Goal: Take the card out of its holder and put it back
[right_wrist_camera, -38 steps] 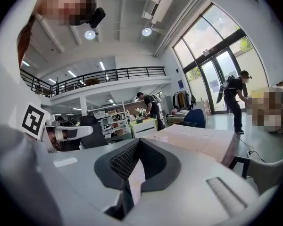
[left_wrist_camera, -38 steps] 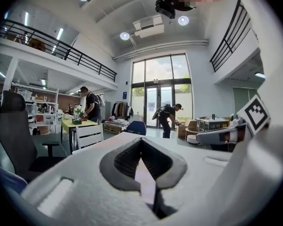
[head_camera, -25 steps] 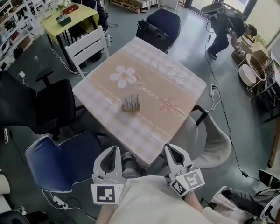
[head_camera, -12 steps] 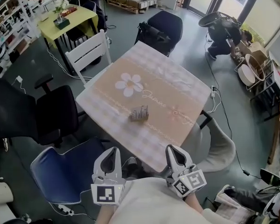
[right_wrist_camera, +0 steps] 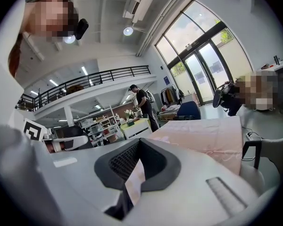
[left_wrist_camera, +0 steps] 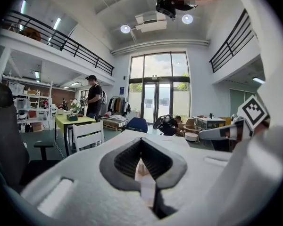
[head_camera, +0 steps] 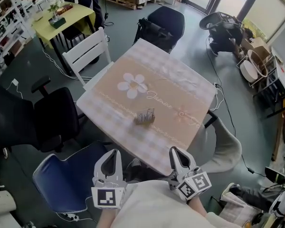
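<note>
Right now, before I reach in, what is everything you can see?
table: one, pink-beige flowered cloth, centre.
card holder: one, grey, on the table's near half; contents too small to tell.
white chair: one, white, table's far-left side.
black chair: one, black, left of the table.
blue chair: one, blue, near left.
navy chair: one, dark blue, far end.
grey chair: one, pale grey, right side.
yellow table: one, yellow, far left.
person: one, dark clothes, standing by the yellow table.
left gripper: one, white, shut, empty, near edge.
right gripper: one, white, shut, empty, near edge.
</note>
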